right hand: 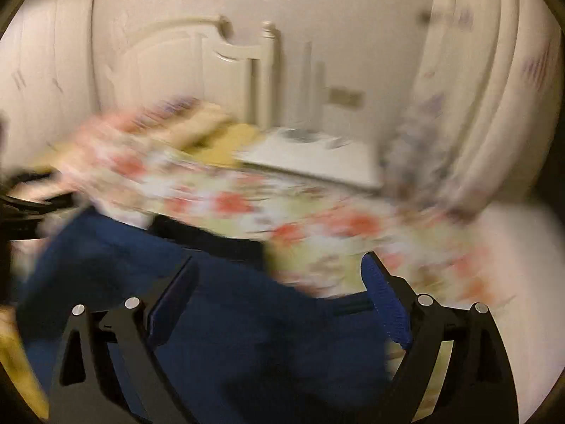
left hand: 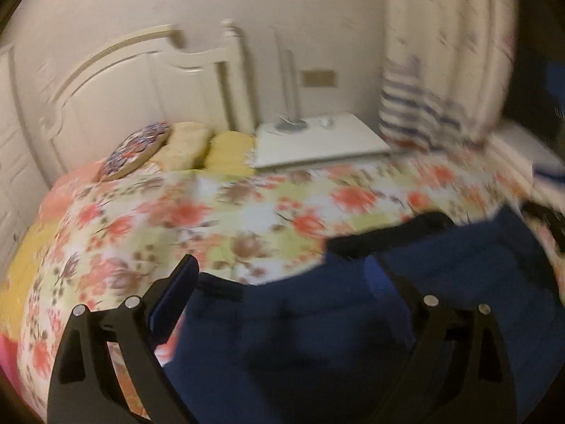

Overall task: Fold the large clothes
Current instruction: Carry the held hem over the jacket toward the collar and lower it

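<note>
Both frames motion-blurred; detail limited. My left claw point(left hand: 282, 282) stands wide, holding nothing, its blue-padded fingers point(left hand: 173, 293) spread above the navy garment point(left hand: 300, 335), which lies on the bed's floral bedspread point(left hand: 219, 219) at the near edge. The garment shows black trim point(left hand: 381, 236) along its far hem; whether this is a waistband or a collar I cannot tell. My right claw point(right hand: 279, 282) is likewise wide and unloaded, with the same navy garment point(right hand: 229, 318) beneath and between its fingers and the black trim point(right hand: 208, 236) just beyond them. Handling judgement: a soft, limp knit, light for its size, with no stiffness to hold a crease, so it will sag and drag on the bedspread if lifted from one point. I judge the best holds to be the two outer corners along the trimmed edge, one per claw, pinching through both layers. Surroundings, left to right in the left wrist view: cream headboard point(left hand: 141, 81), patterned round cushion point(left hand: 136, 150), yellow pillows point(left hand: 212, 145), white bedside tabletop point(left hand: 317, 141) carrying a small lamp base point(left hand: 289, 125), striped cloth point(left hand: 416, 116) hanging by the curtain point(left hand: 459, 35). None lies near the garment. The soft bedspread may bunch under a fold.
</note>
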`<state>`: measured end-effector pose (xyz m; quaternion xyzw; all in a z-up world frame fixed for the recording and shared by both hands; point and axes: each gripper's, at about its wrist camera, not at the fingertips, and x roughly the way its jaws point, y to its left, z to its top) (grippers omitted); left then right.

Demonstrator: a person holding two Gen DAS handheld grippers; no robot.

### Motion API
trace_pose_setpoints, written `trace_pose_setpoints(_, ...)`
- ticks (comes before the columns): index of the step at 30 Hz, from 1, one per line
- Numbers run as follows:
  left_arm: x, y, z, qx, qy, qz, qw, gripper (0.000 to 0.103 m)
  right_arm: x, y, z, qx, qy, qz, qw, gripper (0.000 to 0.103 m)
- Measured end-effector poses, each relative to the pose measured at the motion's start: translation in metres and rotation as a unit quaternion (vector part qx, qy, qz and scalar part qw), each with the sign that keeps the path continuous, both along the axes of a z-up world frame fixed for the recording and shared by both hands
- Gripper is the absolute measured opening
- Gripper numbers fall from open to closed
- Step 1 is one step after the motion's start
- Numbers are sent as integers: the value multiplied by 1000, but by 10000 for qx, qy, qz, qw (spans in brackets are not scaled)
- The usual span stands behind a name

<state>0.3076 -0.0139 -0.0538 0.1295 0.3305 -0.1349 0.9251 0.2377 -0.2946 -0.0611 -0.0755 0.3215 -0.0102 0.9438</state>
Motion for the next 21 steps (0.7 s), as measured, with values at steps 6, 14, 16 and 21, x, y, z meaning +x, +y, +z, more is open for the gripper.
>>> trace_pose_setpoints(6, 14, 0, -21, -95, 321, 209, 9992, 94, -1, -19, 4, 1069, 20, 210, 9940, 72)
trace_pose_setpoints(14, 48, -25, -48, -33, 804, 419, 9959, 95, 38, 47, -51, 619, 861, 693, 9919, 72)
trace_pose_setpoints(16, 57, -33, -74, 117, 1150, 413, 9924, 95, 51, 51, -77, 488, 1305, 601, 9884, 73)
trace_pose_setpoints(21, 63, -35, -98, 172, 1186, 503, 9915, 99, 58, 48, -90, 593, 1434, 536, 9864, 75)
